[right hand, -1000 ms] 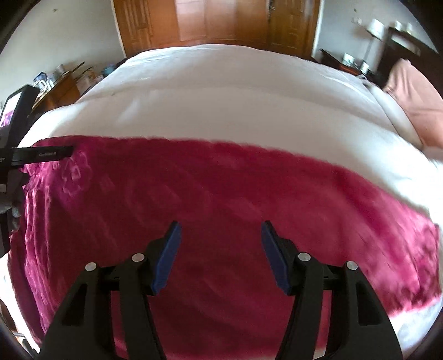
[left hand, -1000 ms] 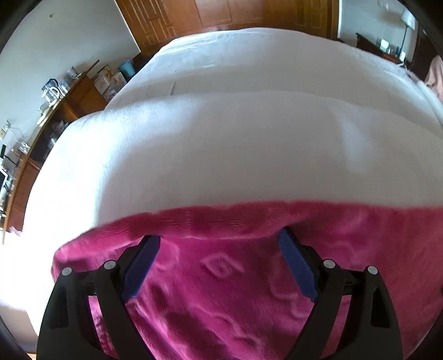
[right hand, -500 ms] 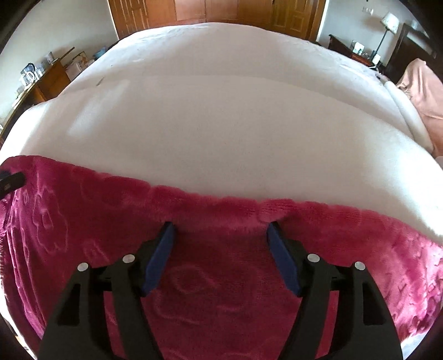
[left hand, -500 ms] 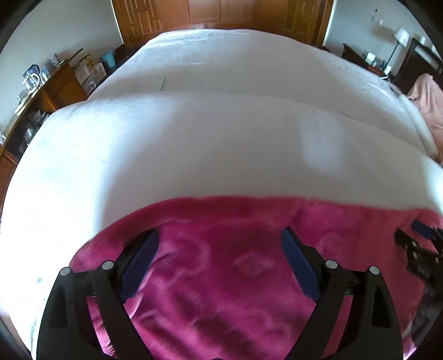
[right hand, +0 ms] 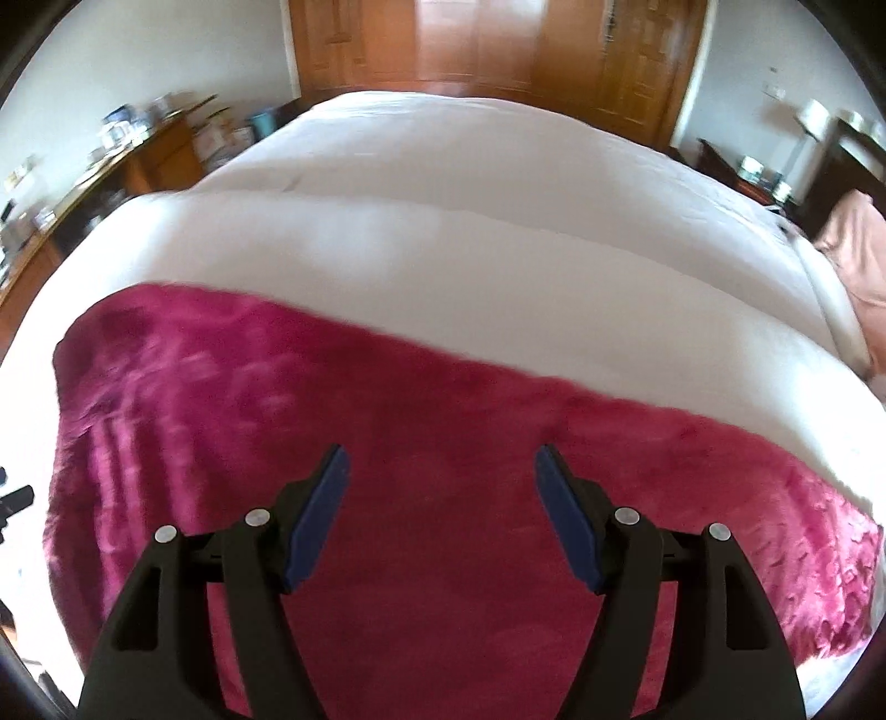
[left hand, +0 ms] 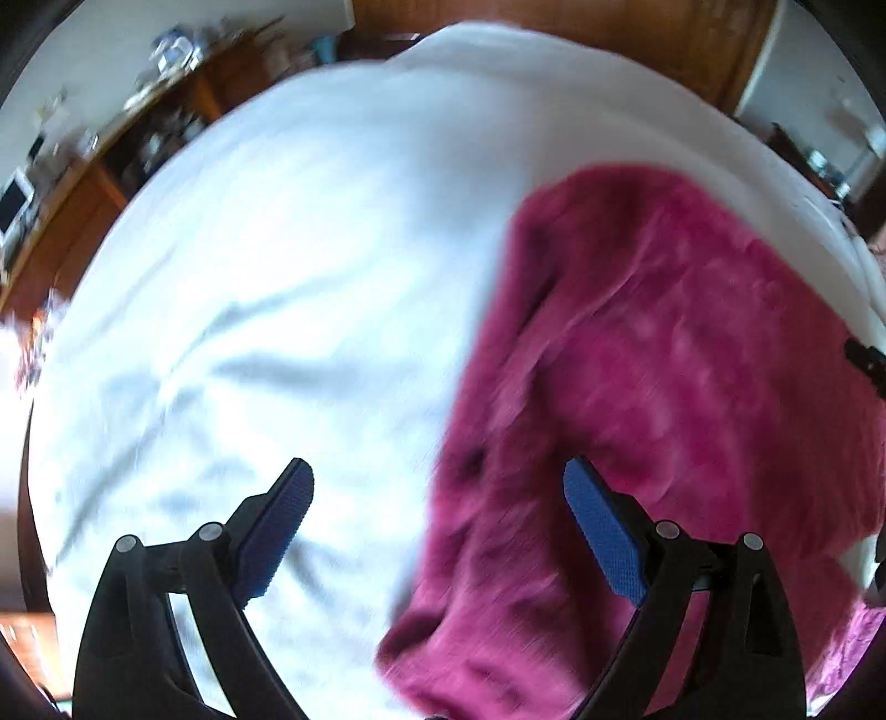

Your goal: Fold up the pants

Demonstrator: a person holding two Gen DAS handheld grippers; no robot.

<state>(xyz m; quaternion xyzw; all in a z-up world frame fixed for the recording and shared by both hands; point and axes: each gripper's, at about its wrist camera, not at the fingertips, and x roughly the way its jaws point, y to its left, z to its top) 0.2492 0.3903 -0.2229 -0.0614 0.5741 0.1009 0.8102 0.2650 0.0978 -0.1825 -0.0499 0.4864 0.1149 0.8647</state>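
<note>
The magenta fleece pants (left hand: pixel 653 376) lie spread flat on the white bed (left hand: pixel 266 266). In the left wrist view they fill the right half; my left gripper (left hand: pixel 437 493) is open and empty over their left edge, left finger over bare sheet. In the right wrist view the pants (right hand: pixel 387 443) stretch across the lower frame. My right gripper (right hand: pixel 443 476) is open and empty above their middle. A bit of the other gripper shows at each frame's edge.
A wooden dresser (right hand: pixel 138 160) with clutter stands left of the bed. Wooden doors (right hand: pixel 487 44) are at the back. A nightstand with a lamp (right hand: pixel 814 127) and a pink cloth (right hand: pixel 853 249) are at the right.
My left gripper has swung left, off the pants' middle to their left edge, the view blurred by motion. My right gripper has drawn back a little over the pants. Both stay open.
</note>
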